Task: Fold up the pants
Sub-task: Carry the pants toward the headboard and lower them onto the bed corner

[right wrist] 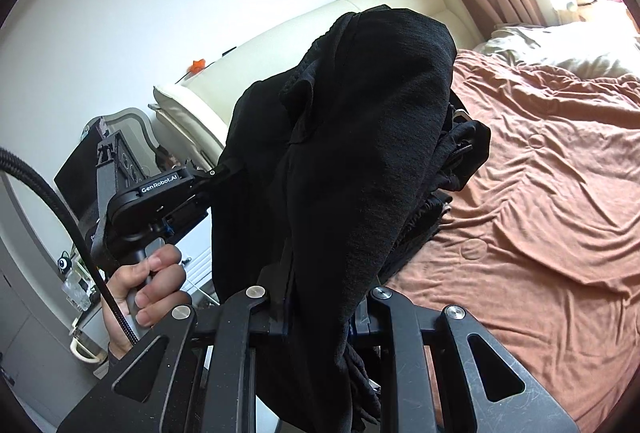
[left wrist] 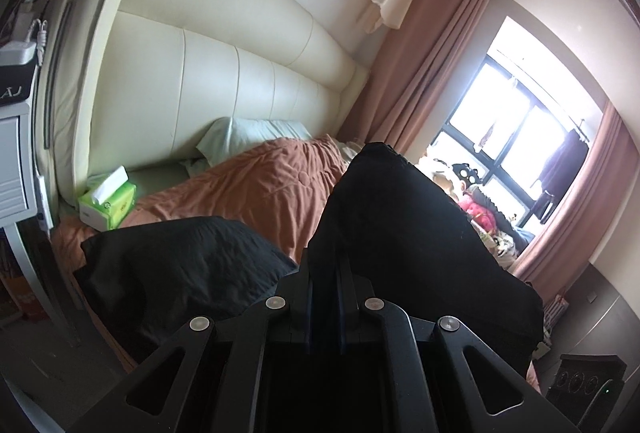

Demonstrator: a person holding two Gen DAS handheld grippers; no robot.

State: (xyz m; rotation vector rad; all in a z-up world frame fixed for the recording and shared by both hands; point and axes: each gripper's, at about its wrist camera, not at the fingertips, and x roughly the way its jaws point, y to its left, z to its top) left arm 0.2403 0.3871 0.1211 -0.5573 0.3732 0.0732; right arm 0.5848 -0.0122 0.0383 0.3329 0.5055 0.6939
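Clamping black pants, both tools; a hand on the left tool in the right view only.

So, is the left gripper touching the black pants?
Touching. In the left wrist view the left gripper has its jaws closed on the black pants, and the cloth rises straight out from between them.

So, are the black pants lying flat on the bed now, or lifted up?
Lifted up. The black pants hang bunched from the right gripper and left gripper, above the brown bedcover.
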